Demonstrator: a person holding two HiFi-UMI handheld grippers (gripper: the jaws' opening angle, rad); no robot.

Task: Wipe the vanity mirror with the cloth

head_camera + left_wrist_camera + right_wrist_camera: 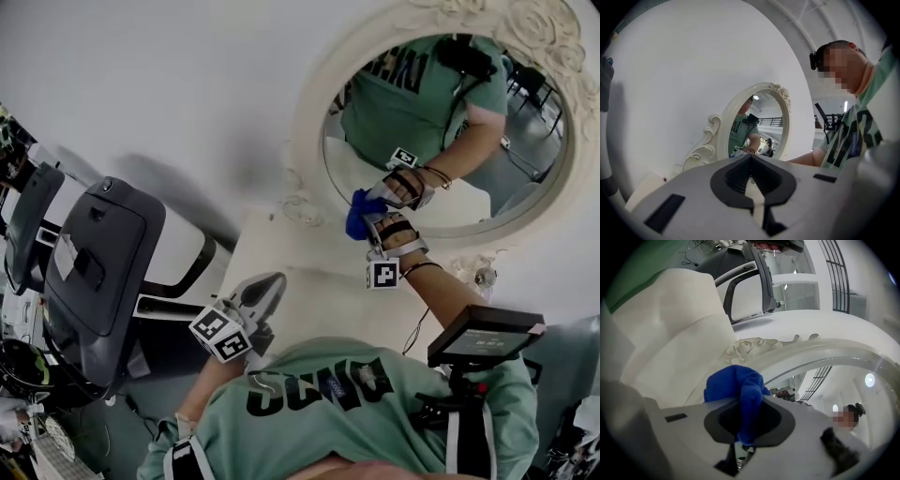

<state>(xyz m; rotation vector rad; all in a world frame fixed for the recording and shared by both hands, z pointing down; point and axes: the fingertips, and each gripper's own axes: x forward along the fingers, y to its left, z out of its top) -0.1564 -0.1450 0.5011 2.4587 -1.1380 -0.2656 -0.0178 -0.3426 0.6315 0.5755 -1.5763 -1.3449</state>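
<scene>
Oval vanity mirror (450,131) w/ a cream carved frame stands upright at the back of a white table (291,272), against a white wall.

Right gripper (370,225) is up at the mirror's lower-left edge. Its fingers are clamped on a blue cloth (358,214). The cloth is bunched, w/ most of it bulging out past the fingertips and a fold running down btw the dark pads, as seen in the right gripper view (736,390). In the head view the cloth sits at the join of glass and frame; can't tell if it presses on the glass or just the rim. The right gripper's marker cube (382,274) faces the camera, below the hand.

In the right gripper view the mirror (834,376) curves across the right side, w/ the frame's scrollwork just beyond the cloth and the right gripper (749,401) in the foreground.

Left gripper (265,291) is low, over the table's near edge, well apart from the mirror and close to the person's green shirt. In its own view the left gripper (750,159) has its fingers pressed together at the tips w/ nothing btw them, pointing toward the mirror (757,124).

The glass reflects the person's green shirt, the forearm and the blue cloth. A dark grey machine (98,272) stands left of the table.
</scene>
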